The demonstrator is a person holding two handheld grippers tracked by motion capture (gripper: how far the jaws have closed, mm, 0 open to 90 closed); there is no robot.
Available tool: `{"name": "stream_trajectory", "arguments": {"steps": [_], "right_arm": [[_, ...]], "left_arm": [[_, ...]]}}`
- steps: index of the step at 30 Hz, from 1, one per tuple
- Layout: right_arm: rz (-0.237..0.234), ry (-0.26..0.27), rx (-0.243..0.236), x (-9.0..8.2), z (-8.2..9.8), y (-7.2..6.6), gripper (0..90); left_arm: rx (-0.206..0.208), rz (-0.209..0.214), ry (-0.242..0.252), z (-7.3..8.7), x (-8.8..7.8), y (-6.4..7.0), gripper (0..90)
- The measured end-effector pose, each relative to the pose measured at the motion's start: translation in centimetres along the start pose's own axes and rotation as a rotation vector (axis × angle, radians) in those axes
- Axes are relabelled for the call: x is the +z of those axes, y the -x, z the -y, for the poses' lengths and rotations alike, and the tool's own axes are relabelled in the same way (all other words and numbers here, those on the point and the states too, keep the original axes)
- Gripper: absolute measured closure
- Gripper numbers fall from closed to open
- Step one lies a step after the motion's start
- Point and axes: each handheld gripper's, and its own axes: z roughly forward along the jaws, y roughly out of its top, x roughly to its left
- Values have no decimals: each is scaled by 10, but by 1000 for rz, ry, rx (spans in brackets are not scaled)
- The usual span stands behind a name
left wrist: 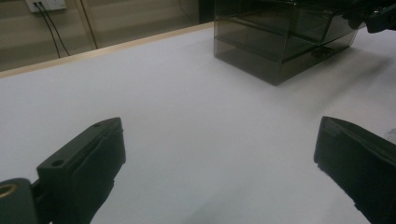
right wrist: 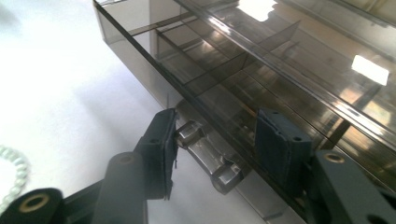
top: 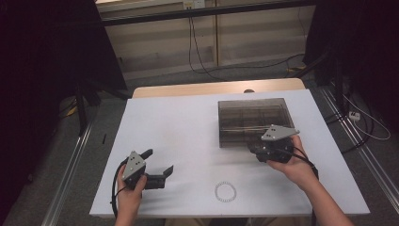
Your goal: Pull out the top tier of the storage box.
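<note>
box (top: 254,121): smoky clear, divided | right gripper (right wrist: 215,149): we straddle its latch, unclamped | left gripper (left wrist: 219,163): released

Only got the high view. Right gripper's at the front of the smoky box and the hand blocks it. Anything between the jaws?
Observer: Yes. In the right gripper view, the right gripper straddles a clear bar handle low on the front of the box.
Operator: Clamped on it?
Observer: Not yet, as far as I can see. One pad sits at the handle's end, and the other pad stands off it with a gap.
</note>
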Motion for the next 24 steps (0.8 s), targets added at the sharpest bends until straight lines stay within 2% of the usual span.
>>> {"name": "stream_trajectory", "arguments": {"steps": [10,24], "right_arm": [[-51,13,-13,-7,5,-5,543],[-73,24,-16,-12,10,-10,553]], "left_arm": [[-1,-1,3,0,-1,0,24],[1,0,3,-1,-1,0,24]]}}
